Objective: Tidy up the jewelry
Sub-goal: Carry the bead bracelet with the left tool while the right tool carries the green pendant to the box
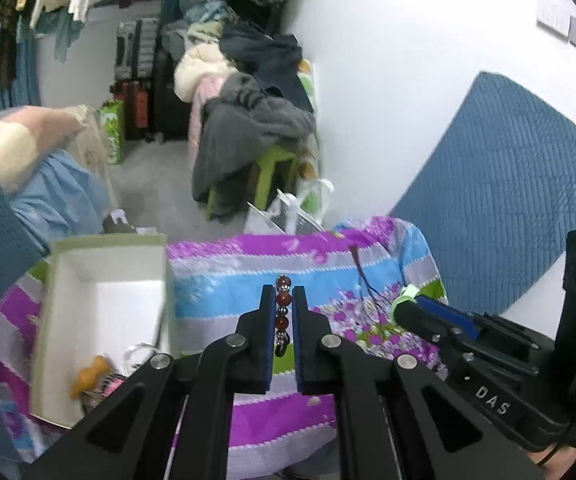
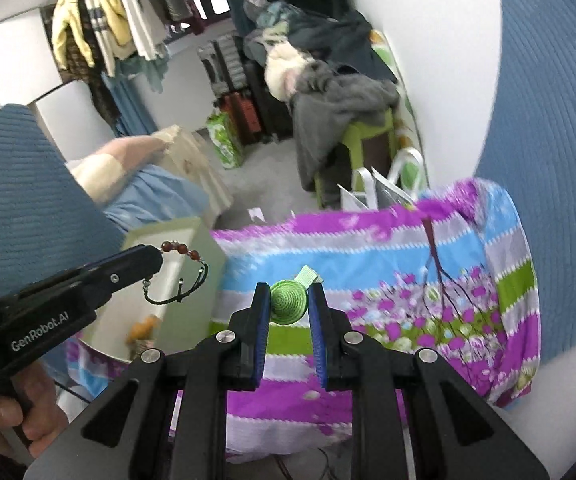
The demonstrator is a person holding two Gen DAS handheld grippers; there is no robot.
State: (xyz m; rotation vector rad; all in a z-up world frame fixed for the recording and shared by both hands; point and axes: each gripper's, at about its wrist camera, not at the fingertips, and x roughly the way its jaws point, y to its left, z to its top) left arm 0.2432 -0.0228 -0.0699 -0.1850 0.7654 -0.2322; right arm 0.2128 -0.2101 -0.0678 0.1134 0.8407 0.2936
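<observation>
Open box (image 1: 103,264) beside both loaded grippers, over floral cloth (image 1: 328,400)

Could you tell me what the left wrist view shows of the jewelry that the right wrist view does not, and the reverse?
Only the left wrist view looks down into the open box, showing its white floor and the small pieces in the near corner. Only the right wrist view shows the bead bracelet from the side, its black cord looping below the left hand-held gripper, and the face of the green woven piece in the right hand-held gripper. Both show the bracelet clamped, the box, and the striped floral cloth.
</observation>
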